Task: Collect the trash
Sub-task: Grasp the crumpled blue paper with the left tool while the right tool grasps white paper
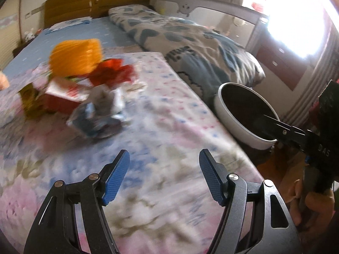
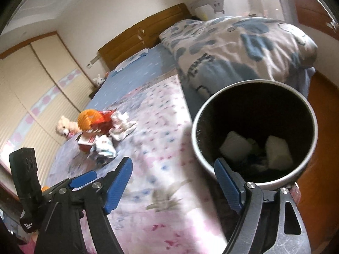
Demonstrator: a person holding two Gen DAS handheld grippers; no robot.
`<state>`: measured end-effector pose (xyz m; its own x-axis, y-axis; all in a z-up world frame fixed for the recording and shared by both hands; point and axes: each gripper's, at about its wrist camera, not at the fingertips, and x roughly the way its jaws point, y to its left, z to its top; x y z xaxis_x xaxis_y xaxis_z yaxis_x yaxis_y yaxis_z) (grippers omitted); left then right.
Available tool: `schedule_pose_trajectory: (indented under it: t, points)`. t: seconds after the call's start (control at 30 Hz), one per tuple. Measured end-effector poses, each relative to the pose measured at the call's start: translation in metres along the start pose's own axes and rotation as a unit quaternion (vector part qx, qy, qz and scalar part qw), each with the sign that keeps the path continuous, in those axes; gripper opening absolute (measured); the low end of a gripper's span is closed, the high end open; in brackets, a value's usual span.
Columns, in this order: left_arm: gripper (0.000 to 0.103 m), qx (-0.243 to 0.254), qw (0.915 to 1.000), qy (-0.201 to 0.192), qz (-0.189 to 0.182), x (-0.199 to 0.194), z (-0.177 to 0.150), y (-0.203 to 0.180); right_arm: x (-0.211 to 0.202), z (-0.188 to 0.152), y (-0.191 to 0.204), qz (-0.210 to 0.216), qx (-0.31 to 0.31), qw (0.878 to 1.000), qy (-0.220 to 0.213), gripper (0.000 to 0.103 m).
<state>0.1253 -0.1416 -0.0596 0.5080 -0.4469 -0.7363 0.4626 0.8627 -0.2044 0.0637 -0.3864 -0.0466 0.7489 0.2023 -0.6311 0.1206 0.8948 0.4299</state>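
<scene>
Here, both claws gape empty over the bed. The trash pile of wrappers and cartons lies in the left wrist view's left half, above and left of the left claw, the nearer one. The right claw hangs beside the wastebasket.

Empty, parted left claw above floral bedspread, crumpled wrapper pile ahead, bin rightward.

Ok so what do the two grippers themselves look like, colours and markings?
The left gripper and right gripper match: black angular linkage arms with silver rivets, ending in blue ribbed finger pads. The right one's black body carries white lettering, seen from the left wrist view. No cables or sleeves show.
</scene>
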Motion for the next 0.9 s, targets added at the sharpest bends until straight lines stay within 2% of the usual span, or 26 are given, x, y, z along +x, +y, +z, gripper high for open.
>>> schedule_pose_trajectory:
  t: [0.4,0.63,0.9]
  points:
    - [0.069,-0.064,0.9969,-0.001,0.047,-0.014,-0.017,0.068,0.029,-0.012,0.043,0.032,-0.024,0.999,0.022,0.081]
    - [0.069,-0.08,0.9957,0.001,0.048,-0.008,-0.011,0.086,0.05,-0.006,0.061,0.043,-0.04,0.998,0.023,0.081]
    - [0.069,-0.093,0.9952,0.014,0.027,0.004,0.005,0.108,0.09,0.012,0.07,0.063,-0.045,0.996,0.038,0.08]
